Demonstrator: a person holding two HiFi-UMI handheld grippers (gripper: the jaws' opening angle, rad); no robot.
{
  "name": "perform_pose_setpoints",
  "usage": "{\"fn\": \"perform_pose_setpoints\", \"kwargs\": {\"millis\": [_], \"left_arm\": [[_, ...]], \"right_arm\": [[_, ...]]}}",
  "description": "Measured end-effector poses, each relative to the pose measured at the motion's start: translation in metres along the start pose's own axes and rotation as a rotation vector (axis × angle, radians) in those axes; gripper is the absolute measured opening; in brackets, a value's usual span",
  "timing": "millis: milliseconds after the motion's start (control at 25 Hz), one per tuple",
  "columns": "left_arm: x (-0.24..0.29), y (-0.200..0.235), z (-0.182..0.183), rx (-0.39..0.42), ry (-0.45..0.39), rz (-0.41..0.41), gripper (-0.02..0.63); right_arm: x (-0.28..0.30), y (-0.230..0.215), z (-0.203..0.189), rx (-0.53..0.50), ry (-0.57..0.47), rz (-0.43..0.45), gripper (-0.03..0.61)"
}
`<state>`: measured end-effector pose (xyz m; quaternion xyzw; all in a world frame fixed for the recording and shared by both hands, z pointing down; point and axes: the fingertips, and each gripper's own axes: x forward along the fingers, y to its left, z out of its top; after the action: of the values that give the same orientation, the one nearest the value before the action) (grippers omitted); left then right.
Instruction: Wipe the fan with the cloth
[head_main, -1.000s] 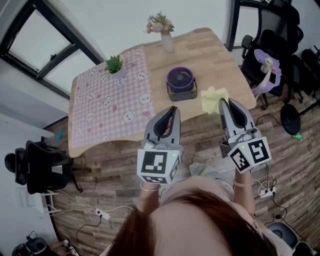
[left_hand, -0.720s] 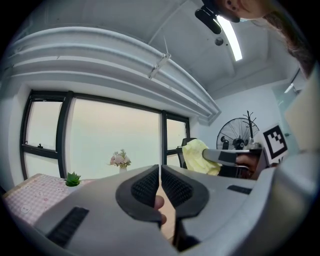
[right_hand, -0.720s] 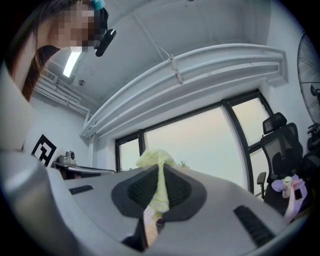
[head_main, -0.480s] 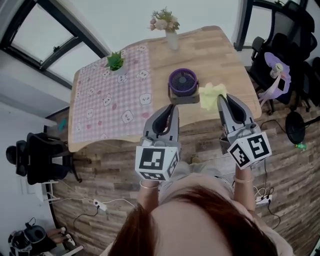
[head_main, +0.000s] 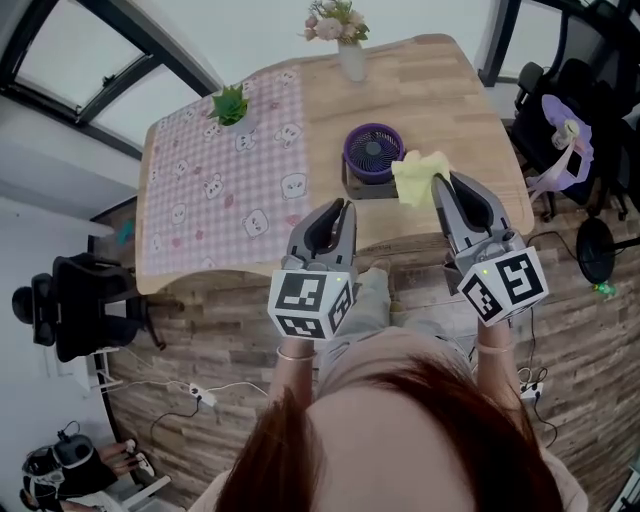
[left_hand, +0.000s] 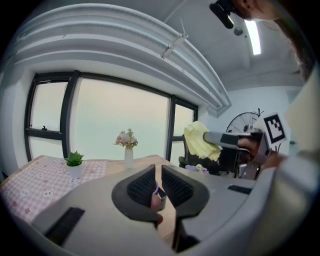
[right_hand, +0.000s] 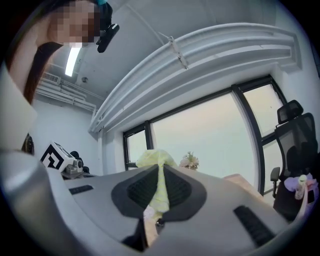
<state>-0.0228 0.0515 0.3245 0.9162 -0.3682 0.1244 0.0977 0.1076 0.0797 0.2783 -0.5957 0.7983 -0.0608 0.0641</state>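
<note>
Right gripper (head_main: 441, 182) clenched on crumpled yellow cloth (head_main: 414, 177), just right of small round purple fan (head_main: 372, 154) on light wooden table (head_main: 440, 90); contact unclear. Left gripper (head_main: 346, 206) closed, empty, short of fan.

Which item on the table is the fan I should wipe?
Start at the light wooden table, on its bare half, right of the pink checked tablecloth. Near the front edge sits the small round purple fan on a dark base, grille facing up. Unlike the white flower vase and green potted plant, it is purple and low.
</note>
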Motion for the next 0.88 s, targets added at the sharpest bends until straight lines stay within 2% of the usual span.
{"fn": "perform_pose_setpoints", "kwargs": {"millis": [640, 800, 880], "left_arm": [[0.067, 0.080, -0.042, -0.042, 0.140, -0.071, 0.021], [0.085, 0.099, -0.056, -0.072, 0.187, -0.092, 0.025], [0.093, 0.107, -0.063, -0.093, 0.209, -0.106, 0.046]], "right_arm": [[0.093, 0.004, -0.039, -0.149, 0.150, 0.050, 0.025], [0.119, 0.003, -0.051, -0.154, 0.183, 0.061, 0.025], [0.133, 0.001, -0.057, -0.157, 0.202, 0.066, 0.025]]}}
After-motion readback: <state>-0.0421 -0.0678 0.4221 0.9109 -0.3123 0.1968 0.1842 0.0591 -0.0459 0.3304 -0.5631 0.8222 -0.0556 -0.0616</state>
